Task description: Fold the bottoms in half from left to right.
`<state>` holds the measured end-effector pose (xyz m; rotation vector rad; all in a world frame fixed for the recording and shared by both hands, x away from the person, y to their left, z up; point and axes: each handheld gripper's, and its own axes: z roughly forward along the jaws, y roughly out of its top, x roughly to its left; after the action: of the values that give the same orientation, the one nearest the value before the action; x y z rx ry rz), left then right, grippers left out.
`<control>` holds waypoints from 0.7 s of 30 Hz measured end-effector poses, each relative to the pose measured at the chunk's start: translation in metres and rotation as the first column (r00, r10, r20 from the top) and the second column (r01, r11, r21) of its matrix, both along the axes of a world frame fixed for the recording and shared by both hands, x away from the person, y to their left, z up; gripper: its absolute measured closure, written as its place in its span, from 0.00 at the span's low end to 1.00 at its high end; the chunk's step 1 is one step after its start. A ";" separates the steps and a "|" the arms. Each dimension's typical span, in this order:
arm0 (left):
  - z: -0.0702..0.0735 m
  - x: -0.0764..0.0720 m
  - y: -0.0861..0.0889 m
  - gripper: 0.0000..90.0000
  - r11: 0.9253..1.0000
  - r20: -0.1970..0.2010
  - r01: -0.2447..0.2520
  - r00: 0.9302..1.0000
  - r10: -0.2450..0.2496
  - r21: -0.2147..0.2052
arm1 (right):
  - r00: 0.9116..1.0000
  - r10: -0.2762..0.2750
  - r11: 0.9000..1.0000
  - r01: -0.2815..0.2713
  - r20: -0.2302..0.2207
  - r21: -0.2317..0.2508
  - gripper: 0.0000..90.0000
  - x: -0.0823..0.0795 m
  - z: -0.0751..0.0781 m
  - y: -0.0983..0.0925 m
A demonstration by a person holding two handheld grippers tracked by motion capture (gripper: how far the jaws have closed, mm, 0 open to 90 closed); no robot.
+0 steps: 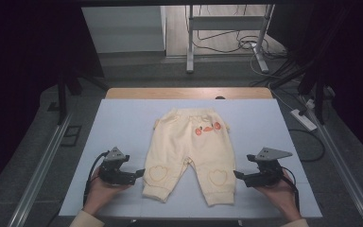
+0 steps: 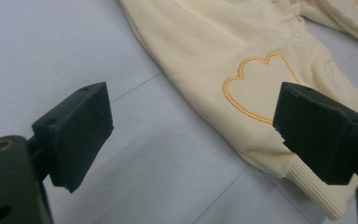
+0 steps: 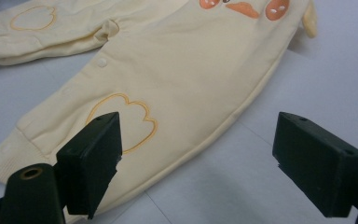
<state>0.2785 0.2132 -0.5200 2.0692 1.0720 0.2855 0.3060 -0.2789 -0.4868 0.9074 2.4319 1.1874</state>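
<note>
Two grippers flank the cream baby trousers [image 1: 189,153] lying flat on my pale blue mat [image 1: 123,123]. Left gripper [image 1: 139,173]: jaws wide apart, holding nothing, beside one leg cuff. Right gripper [image 1: 238,176]: equally spread, empty, beside the other leg.

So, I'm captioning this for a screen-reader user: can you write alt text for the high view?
Pale yellow baby trousers lie flat on a light blue mat, waistband away from the person. A hand-held left gripper and right gripper, both open, sit at the outer edges of the trouser legs.
</note>
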 end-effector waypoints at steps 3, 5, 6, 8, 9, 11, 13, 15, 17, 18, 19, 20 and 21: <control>0.000 0.001 0.000 0.13 1.000 -0.003 0.001 1.000 -0.001 -0.007 | 1.000 0.009 1.000 -0.009 0.001 -0.005 0.18 0.000 0.001 0.004; 0.000 0.001 0.000 0.13 1.000 -0.003 0.003 1.000 -0.003 -0.007 | 1.000 0.014 1.000 -0.014 0.003 -0.008 0.18 0.000 0.001 0.005; 0.000 0.001 0.000 0.14 1.000 -0.001 0.003 1.000 -0.003 -0.009 | 1.000 0.014 1.000 -0.014 0.001 -0.010 0.18 0.000 0.002 0.007; 0.001 0.000 0.000 0.14 1.000 0.002 0.004 1.000 -0.004 -0.010 | 1.000 0.016 1.000 -0.016 0.001 -0.011 0.18 0.000 0.002 0.010; 0.001 0.000 0.000 0.14 1.000 0.002 0.005 1.000 -0.005 -0.010 | 1.000 0.017 1.000 -0.017 0.000 -0.010 0.18 0.000 0.002 0.011; 0.001 0.000 0.000 0.14 1.000 0.004 0.005 1.000 -0.005 -0.010 | 1.000 0.023 1.000 -0.023 0.001 -0.012 0.18 -0.001 0.002 0.014; 0.000 0.000 0.001 0.14 1.000 0.005 0.003 1.000 -0.003 -0.013 | 1.000 0.024 1.000 -0.024 -0.001 -0.007 0.18 -0.001 0.003 0.015; 0.000 0.000 0.000 0.14 1.000 0.003 0.004 1.000 -0.004 -0.012 | 0.999 0.032 0.999 -0.032 0.003 -0.007 0.18 -0.001 0.004 0.017; -0.001 0.002 -0.001 0.14 1.000 0.004 0.003 1.000 -0.003 -0.009 | 0.999 0.042 0.999 -0.042 0.001 -0.002 0.18 0.000 0.004 0.020; -0.001 0.002 -0.002 0.14 1.000 0.000 0.003 1.000 -0.003 -0.010 | 0.999 0.049 0.999 -0.049 -0.001 -0.002 0.18 0.000 0.004 0.022; -0.001 0.003 -0.003 0.14 1.000 0.000 0.003 1.000 -0.003 -0.006 | 0.999 0.054 0.999 -0.054 -0.001 -0.006 0.18 0.001 0.003 0.024; -0.001 0.003 -0.004 0.14 1.000 0.000 0.008 1.000 -0.008 -0.002 | 0.998 0.061 0.998 -0.061 -0.002 -0.009 0.18 0.001 0.003 0.027; -0.001 0.003 -0.004 0.14 1.000 0.000 0.009 1.000 -0.009 -0.001 | 0.998 0.065 0.998 -0.065 -0.005 -0.011 0.18 0.002 0.003 0.029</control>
<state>0.2813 0.2088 -0.5212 2.0728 1.0628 0.2800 0.3078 -0.2503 -0.4841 0.8346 2.4871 1.1944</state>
